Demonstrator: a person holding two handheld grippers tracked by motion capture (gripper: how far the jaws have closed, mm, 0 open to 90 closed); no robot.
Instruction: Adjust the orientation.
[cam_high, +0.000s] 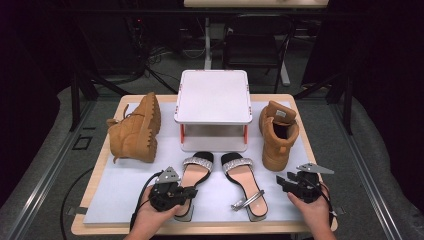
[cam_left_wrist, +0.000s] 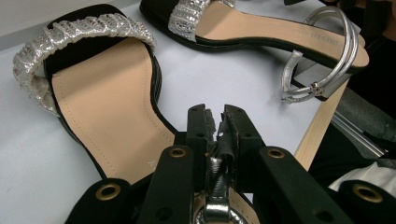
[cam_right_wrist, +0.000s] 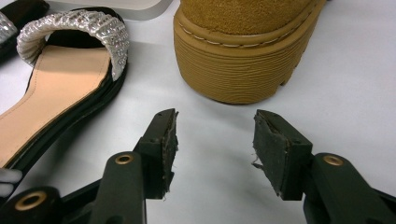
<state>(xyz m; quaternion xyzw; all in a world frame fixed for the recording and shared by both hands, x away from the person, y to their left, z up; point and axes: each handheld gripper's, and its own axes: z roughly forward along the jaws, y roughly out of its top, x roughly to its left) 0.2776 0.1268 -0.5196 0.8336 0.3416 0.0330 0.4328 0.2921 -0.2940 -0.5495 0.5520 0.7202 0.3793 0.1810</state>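
Since the left tongs (cam_left_wrist: 215, 122) are pinched together on the silver ankle strap (cam_left_wrist: 215, 186) of the left sandal (cam_high: 194, 175), that shoe is what we have in hand; it lies on the bench (cam_high: 120, 192) with its heel end at those tongs and its glittering toe band (cam_left_wrist: 70, 32) stretching away ahead of them. We judge the step to be a lift or shift of this sandal, perhaps toward the white two-tier rack (cam_high: 213, 97) that stands well beyond the tips. A thin strap is a poor handle: the shoe will hang and swing from it, so we should raise it slowly, keep the pinch steady, and let the toe trail rather than jerk it up.

Just to the far side of the left tongs lies the right sandal (cam_high: 245, 182), its own silver strap (cam_left_wrist: 327, 51) looped up over the heel; we should steer clear of that loop so the two do not snag. The right tongs (cam_right_wrist: 215, 140) stand apart with nothing between them, hovering low over the white mat (cam_right_wrist: 355, 79), with the ribbed sole of a tan boot (cam_right_wrist: 243, 60) straight ahead of their tips. We could use them to steady the sole if it swings. Another tan boot (cam_high: 136, 129) lies tipped on its side, well off past the left tongs.
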